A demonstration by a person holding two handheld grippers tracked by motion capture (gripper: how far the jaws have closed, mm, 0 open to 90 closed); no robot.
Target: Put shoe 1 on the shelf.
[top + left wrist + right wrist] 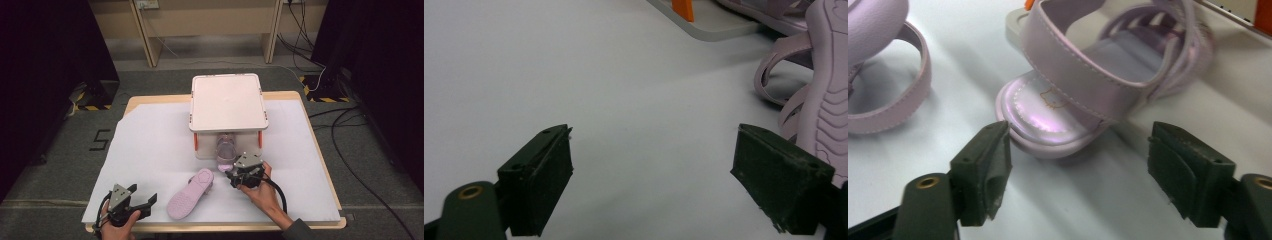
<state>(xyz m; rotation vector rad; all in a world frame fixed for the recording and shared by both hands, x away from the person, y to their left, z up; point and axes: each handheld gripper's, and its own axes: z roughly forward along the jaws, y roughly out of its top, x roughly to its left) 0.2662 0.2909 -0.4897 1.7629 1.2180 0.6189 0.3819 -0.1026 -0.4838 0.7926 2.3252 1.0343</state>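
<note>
A pink sandal stands upright in the open front of a white box, its heel sticking out over the edge. Seen from the right gripper view, this sandal lies just ahead of the jaws. My right gripper is open right behind that heel, nothing between the jaws. A second pink sandal lies sole up on the white sheet, between the two grippers; its sole and straps show at the right of the left gripper view. My left gripper rests open at the front left, jaws wide over bare sheet.
The white box has a flat lid and orange posts at its front corners. A white sheet covers the wooden table. Cables run on the floor to the right. Black and yellow tape marks the floor behind.
</note>
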